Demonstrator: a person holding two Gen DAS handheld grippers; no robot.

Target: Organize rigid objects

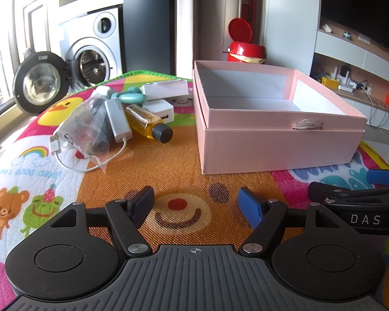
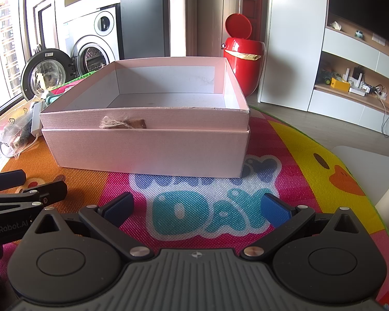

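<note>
An empty pink box [image 1: 277, 145] stands open on the colourful play mat; it also shows in the right wrist view [image 2: 142, 150]. Left of it lies a pile: a yellow bottle with a black cap [image 1: 147, 123], a white USB adapter with cable [image 1: 118, 121], a clear bag of small parts [image 1: 87, 127], a teal item [image 1: 128, 97] and two white blocks [image 1: 166, 88]. My left gripper [image 1: 195, 206] is open and empty, low over the mat in front of the pile. My right gripper [image 2: 195, 207] is open and empty in front of the box.
The play mat [image 1: 168, 165] covers the surface. A red bin [image 2: 243, 59] with its lid up stands behind the box. A washing machine [image 1: 90, 51] with its door open is at the back left. Shelves [image 2: 355, 83] are at the right.
</note>
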